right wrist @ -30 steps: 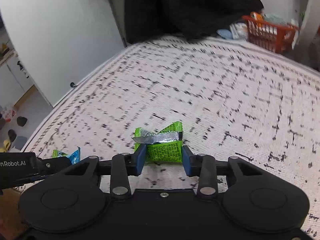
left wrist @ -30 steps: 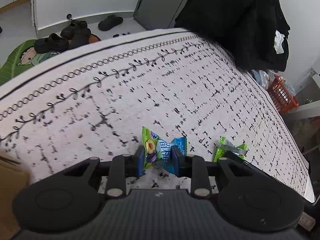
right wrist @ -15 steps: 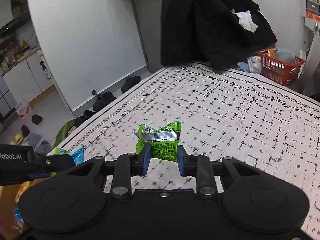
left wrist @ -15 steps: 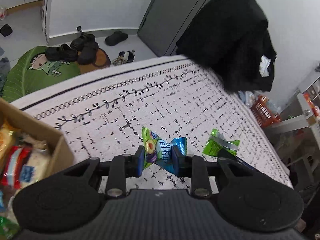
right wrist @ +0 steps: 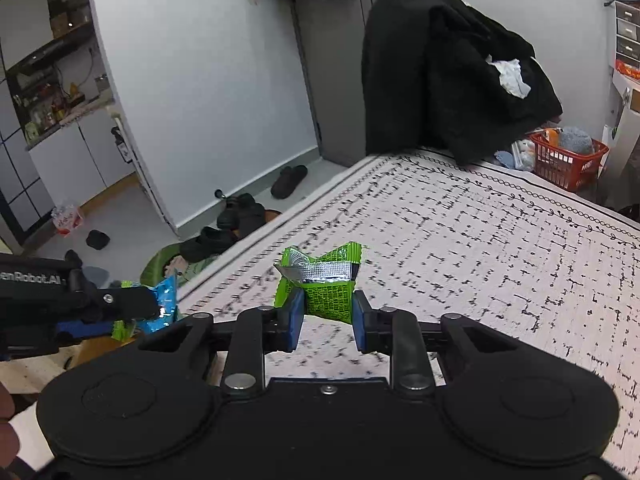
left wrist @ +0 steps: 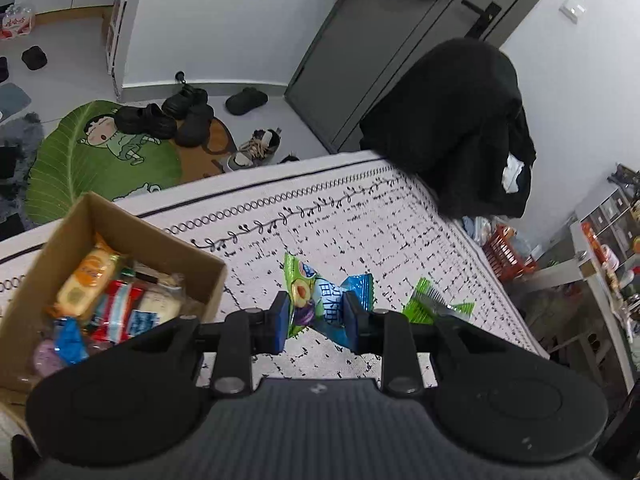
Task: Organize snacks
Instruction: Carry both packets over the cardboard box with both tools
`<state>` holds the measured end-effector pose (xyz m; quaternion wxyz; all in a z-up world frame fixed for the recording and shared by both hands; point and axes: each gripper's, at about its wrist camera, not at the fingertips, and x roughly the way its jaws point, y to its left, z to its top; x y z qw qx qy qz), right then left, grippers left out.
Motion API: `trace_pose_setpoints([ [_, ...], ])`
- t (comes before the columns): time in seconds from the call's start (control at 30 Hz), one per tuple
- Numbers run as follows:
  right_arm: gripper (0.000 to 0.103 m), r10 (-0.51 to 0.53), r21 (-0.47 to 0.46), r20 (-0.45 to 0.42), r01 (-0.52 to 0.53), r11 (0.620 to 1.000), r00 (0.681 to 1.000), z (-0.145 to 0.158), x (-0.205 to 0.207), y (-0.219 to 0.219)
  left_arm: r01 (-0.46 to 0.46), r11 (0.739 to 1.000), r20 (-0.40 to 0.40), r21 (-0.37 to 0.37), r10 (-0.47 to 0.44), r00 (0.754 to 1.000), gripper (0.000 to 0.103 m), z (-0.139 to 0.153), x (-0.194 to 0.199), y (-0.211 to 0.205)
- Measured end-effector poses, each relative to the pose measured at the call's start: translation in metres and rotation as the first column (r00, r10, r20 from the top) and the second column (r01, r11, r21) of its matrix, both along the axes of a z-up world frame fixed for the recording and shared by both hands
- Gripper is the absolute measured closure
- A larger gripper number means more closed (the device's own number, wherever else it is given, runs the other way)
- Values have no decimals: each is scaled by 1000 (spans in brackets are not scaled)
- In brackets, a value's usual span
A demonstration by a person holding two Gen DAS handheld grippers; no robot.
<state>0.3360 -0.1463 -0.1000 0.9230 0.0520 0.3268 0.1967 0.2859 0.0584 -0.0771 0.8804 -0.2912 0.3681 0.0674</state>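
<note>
While both show snacks gripped, only left wrist shows the cardboard box (left wrist: 120, 224).

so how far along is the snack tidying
Mostly done: the cardboard box already holds several packets. In hand: the left gripper grips a blue-green packet, the right gripper a green packet. Left: dropping both in; no other loose snacks show on the patterned cloth.

Cardboard box (left wrist: 132, 236) sits on the patterned cloth (left wrist: 360, 216) at its left edge, snack packets (left wrist: 108, 300) piled inside. Blue-green snack packet (left wrist: 320, 300) held above the cloth, right of the box. Green snack packet (right wrist: 324, 280) to its right. Dark coat (left wrist: 452, 128) at the far edge. Shoes (left wrist: 168, 116) on the floor beyond; basket (right wrist: 568, 160) off the far right corner.
</note>
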Motion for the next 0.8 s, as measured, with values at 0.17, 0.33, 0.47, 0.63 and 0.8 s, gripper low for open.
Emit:
trace_pose_setpoints([
  [0.17, 79, 20, 0, 24, -20, 1000, 1000, 18, -18, 14, -19, 1000, 12, -14, 19, 1000, 76, 11, -21, 14],
  [0.33, 79, 30, 9, 24, -30, 1000, 999, 26, -31, 29, -45, 999, 16, -21, 45, 999, 76, 17, -41, 32],
  [0.47, 79, 42, 10, 29, -43, 999, 999, 30, -42, 45, -68, 998, 10, -17, 68, 998, 76, 19, -54, 47],
  [0.63, 80, 63, 14, 42, -64, 998, 997, 37, -55, 62, -93, 996, -2, -7, 93, 996, 76, 21, -70, 66],
  [0.8, 80, 82, 25, 45, -83, 996, 996, 37, -66, 79, -119, 993, -17, 12, 119, 993, 76, 21, -85, 85],
])
